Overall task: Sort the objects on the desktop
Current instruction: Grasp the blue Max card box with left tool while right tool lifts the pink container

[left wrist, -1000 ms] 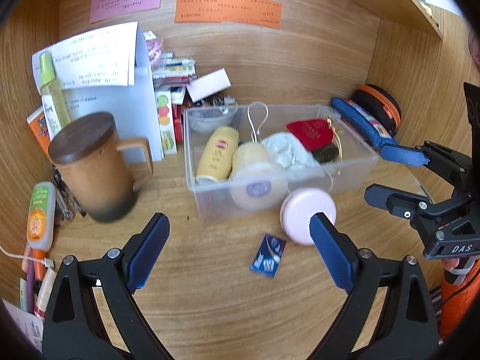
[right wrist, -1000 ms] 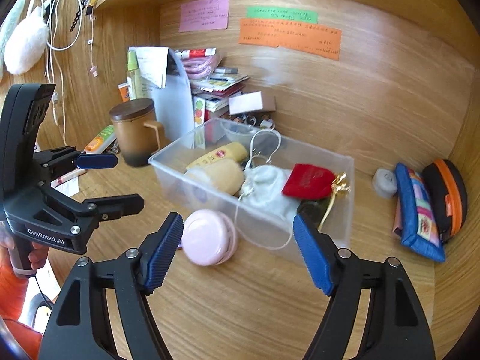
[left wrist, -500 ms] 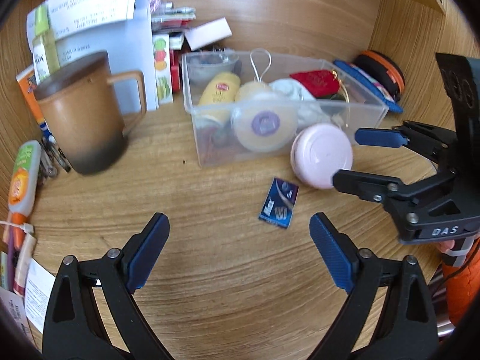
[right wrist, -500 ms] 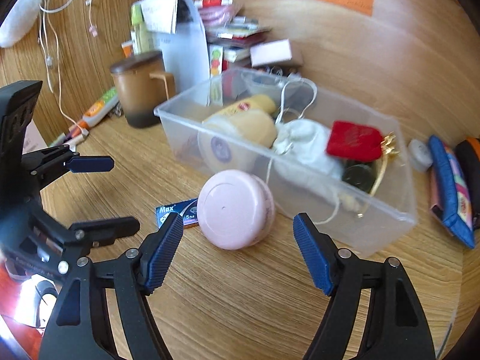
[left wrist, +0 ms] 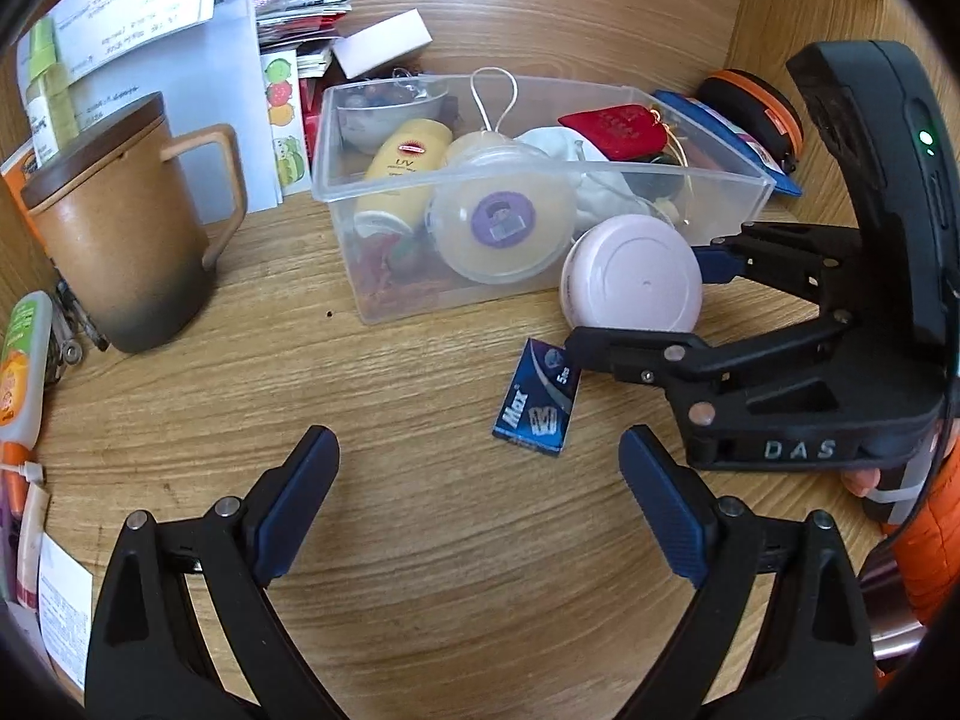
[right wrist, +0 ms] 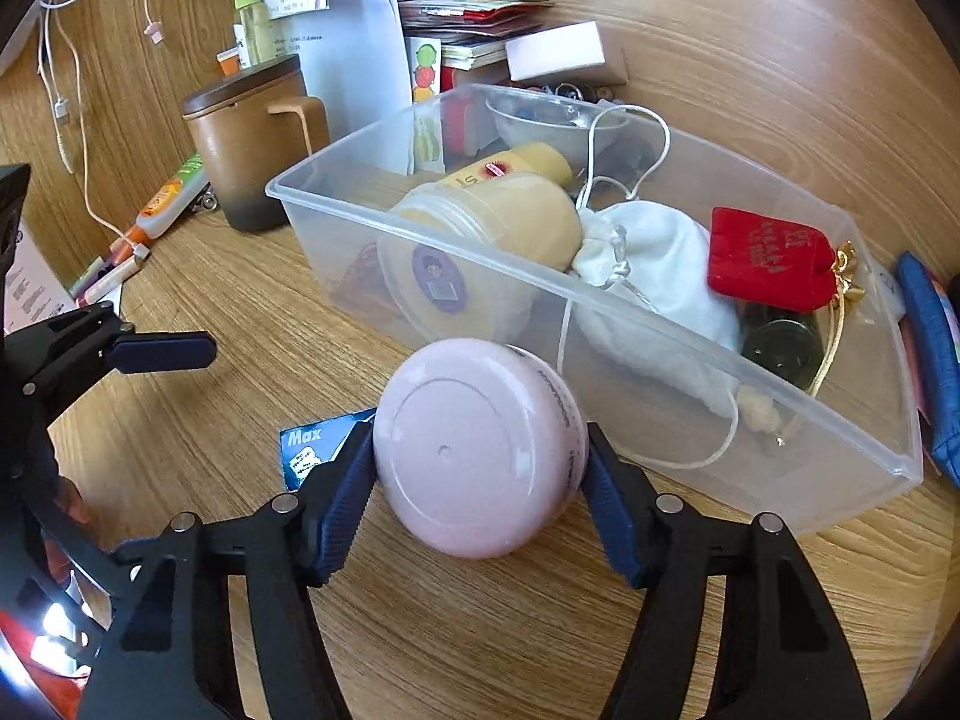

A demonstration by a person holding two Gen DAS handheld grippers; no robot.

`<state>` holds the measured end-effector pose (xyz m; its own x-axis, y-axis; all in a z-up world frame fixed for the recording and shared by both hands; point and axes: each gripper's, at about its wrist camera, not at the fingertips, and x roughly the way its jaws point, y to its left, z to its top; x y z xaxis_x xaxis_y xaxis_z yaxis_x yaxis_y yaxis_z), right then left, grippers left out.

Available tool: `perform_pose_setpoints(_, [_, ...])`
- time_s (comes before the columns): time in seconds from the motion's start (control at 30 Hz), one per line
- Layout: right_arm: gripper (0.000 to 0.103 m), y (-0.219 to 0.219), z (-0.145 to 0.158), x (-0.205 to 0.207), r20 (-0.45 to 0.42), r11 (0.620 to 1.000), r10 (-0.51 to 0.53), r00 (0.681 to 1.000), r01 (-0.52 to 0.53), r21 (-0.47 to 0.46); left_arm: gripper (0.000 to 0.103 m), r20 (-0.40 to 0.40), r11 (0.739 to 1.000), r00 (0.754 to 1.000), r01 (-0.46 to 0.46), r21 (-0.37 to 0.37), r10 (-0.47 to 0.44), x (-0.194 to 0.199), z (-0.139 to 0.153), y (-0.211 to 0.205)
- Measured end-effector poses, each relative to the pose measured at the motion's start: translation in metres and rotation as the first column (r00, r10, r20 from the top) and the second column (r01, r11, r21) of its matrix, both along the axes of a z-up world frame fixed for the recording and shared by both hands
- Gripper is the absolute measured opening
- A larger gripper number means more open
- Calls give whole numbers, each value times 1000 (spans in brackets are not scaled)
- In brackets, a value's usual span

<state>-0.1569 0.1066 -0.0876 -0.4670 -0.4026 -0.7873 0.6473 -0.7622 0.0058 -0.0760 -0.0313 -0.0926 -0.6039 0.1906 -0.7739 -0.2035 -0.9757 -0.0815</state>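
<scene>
A round pink jar (right wrist: 480, 450) lies on its side on the wooden desk, against the front wall of a clear plastic bin (right wrist: 600, 306). My right gripper (right wrist: 480, 483) has its blue pads touching both sides of the jar; it also shows in the left wrist view (left wrist: 636, 300) around the jar (left wrist: 630, 282). My left gripper (left wrist: 480, 510) is open and empty above bare desk. A small blue packet (left wrist: 537, 399) lies flat between the two grippers. The bin (left wrist: 372, 276) holds a yellow bottle, a cream jar, a white pouch and a red pouch.
A brown lidded mug (left wrist: 120, 240) stands left of the bin. Papers, a white folder and small boxes (left wrist: 198, 60) are stacked behind it. Pens and tubes (left wrist: 24, 348) lie at the left edge. Blue and orange pouches (left wrist: 750, 114) sit right of the bin.
My right gripper has moved forward and down and closed its pads onto the pink jar. My left gripper has tilted down toward the desk and stayed open.
</scene>
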Motion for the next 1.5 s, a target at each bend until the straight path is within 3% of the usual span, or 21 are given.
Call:
perform_pose_setpoints(0.17, [62, 4, 2, 5, -33, 1000, -10, 999, 10, 3, 95, 0, 999, 1000, 11, -34, -11, -7, -1, 9])
perform_pose_setpoints(0.4, [62, 31, 26, 14, -67, 997, -41, 997, 36, -72, 76, 35, 997, 999, 37, -68, -35, -18, -8, 23])
perform_pose_setpoints(0.73, [62, 75, 39, 20, -60, 985, -97, 993, 87, -146, 71, 18, 995, 999, 48, -87, -47, -24, -10, 32])
perform_pose_setpoints(1.03, [62, 86, 38, 25, -50, 985, -92, 994, 84, -151, 38, 4, 992, 996, 86, -93, -86, -22, -7, 46])
perform_pose_setpoints(1.1, [62, 86, 39, 29, -56, 985, -88, 995, 78, -151, 27, 6, 993, 997, 79, -92, -79, -23, -6, 47])
perform_pose_setpoints(1.5, [63, 84, 50, 43, -91, 987, -82, 992, 68, -144, 26, -28, 996, 998, 46, -82, -48, -12, -1, 49])
